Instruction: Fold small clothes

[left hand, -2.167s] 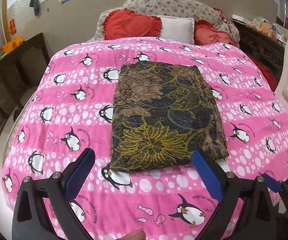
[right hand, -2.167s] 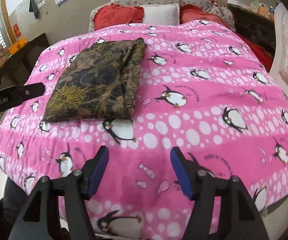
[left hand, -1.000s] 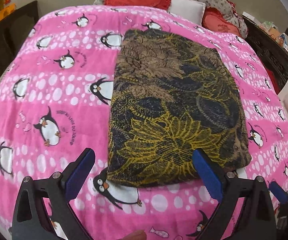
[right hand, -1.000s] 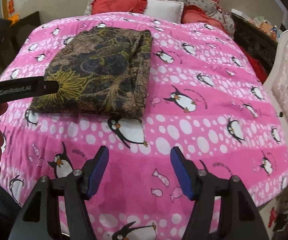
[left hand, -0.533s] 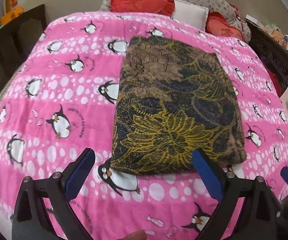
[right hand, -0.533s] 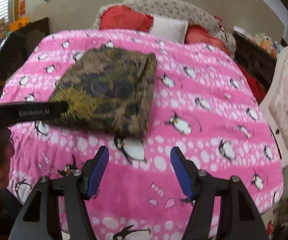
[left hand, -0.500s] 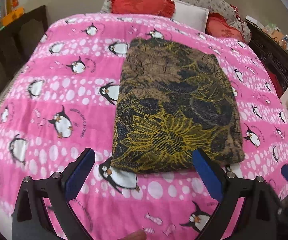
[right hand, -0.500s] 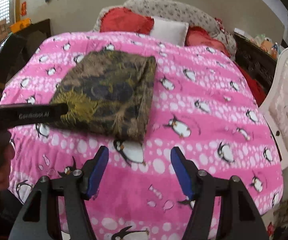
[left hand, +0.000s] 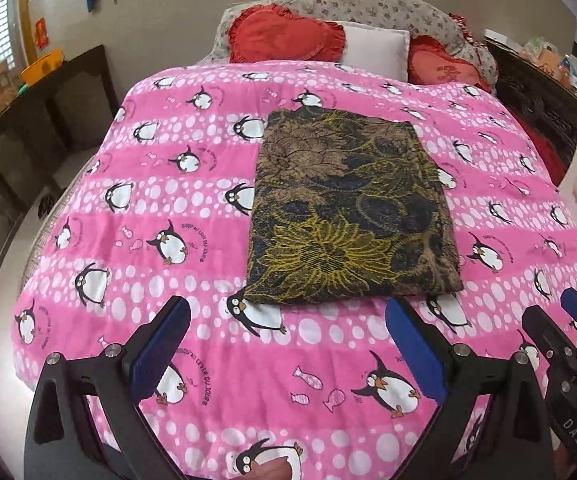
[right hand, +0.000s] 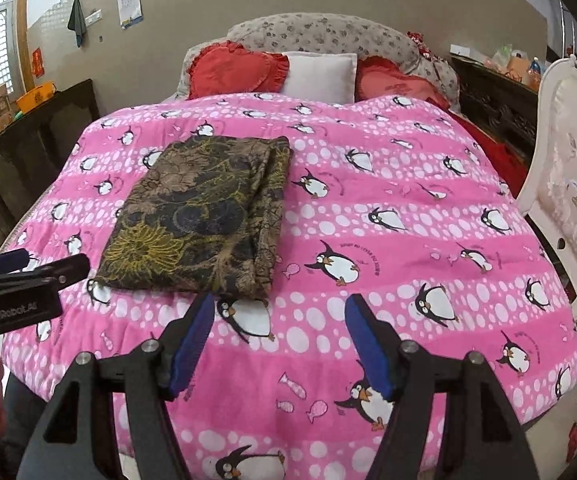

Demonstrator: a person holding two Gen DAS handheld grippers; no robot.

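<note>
While folded garment (left hand: 352, 216) lies on blanket (left hand: 192, 200), left tongs (left hand: 288, 344), right tongs (right hand: 280, 344) hover, spread, empty.

A folded brown-and-gold cloth (left hand: 350, 216) lies flat on a pink penguin quilt (left hand: 192, 216). The left gripper (left hand: 288, 344) hovers near the cloth's closest edge, jaws spread wide, nothing between them. The right gripper (left hand: 568, 336) pokes in at the right edge. Red heart cushions (left hand: 284, 34) and a white pillow (left hand: 374, 46) sit at the bed's head.
</note>
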